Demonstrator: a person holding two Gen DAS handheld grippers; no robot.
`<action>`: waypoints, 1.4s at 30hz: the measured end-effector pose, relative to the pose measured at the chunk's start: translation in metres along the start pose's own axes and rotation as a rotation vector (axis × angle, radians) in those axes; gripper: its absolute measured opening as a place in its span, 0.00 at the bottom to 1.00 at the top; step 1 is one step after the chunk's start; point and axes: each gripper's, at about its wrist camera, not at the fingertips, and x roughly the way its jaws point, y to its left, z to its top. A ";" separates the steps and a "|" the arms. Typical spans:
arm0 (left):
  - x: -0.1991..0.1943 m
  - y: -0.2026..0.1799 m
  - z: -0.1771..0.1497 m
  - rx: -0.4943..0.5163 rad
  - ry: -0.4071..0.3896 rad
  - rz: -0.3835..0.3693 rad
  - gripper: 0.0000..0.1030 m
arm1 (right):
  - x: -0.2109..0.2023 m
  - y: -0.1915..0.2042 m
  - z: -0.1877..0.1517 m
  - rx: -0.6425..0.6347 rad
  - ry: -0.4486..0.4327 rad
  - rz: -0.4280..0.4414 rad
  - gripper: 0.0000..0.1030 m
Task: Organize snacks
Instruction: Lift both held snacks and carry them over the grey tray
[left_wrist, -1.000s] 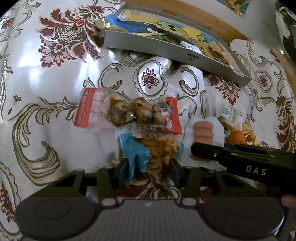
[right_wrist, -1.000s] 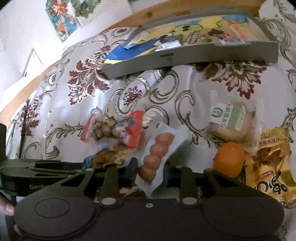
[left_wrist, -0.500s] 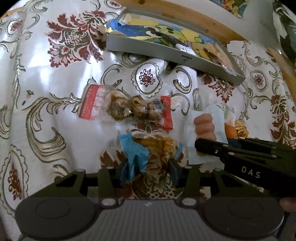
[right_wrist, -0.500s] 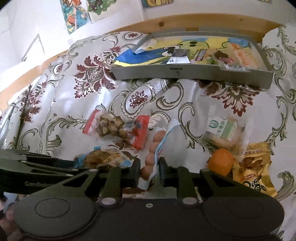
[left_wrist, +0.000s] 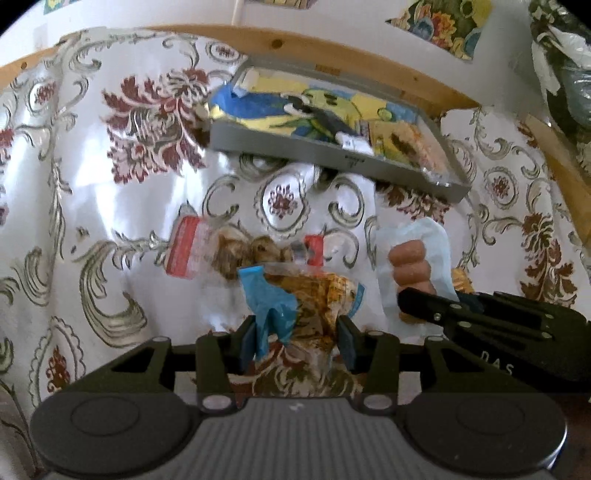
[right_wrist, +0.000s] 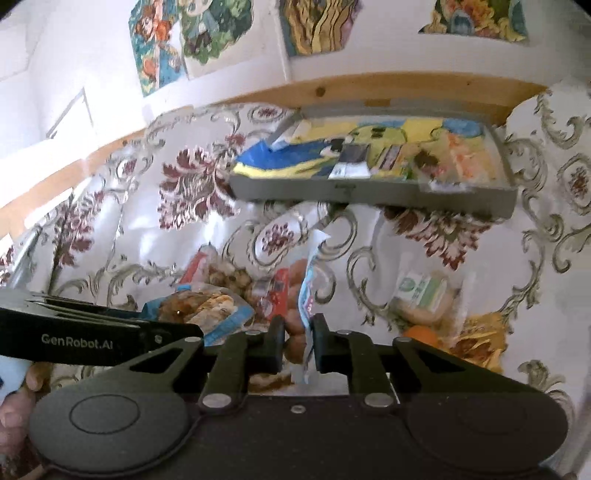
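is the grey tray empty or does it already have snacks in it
Not empty. The grey tray already holds several packets, among them a blue wrapper at its left end; what each packet is cannot be told.

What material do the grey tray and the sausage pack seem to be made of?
Grey tray: probably matte plastic or painted metal; flat, dull, uniform walls. Sausage pack: thin, clear, glossy plastic film, since the sausages show through and it creases in the right tool.

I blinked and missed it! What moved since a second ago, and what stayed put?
Both grippers rose toward the tray. The right gripper clamped and lifted the sausage pack; the left gripper kept the blue packet. The red-ended pack stayed on the cloth.
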 end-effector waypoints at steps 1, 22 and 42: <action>-0.002 -0.002 0.003 0.004 -0.008 0.001 0.48 | -0.004 -0.001 0.002 0.005 -0.014 -0.001 0.15; 0.019 -0.037 0.114 0.009 -0.173 0.041 0.48 | -0.004 -0.053 0.088 0.046 -0.225 -0.020 0.15; 0.119 -0.034 0.175 -0.058 -0.208 0.138 0.48 | 0.081 -0.097 0.116 0.077 -0.311 -0.032 0.16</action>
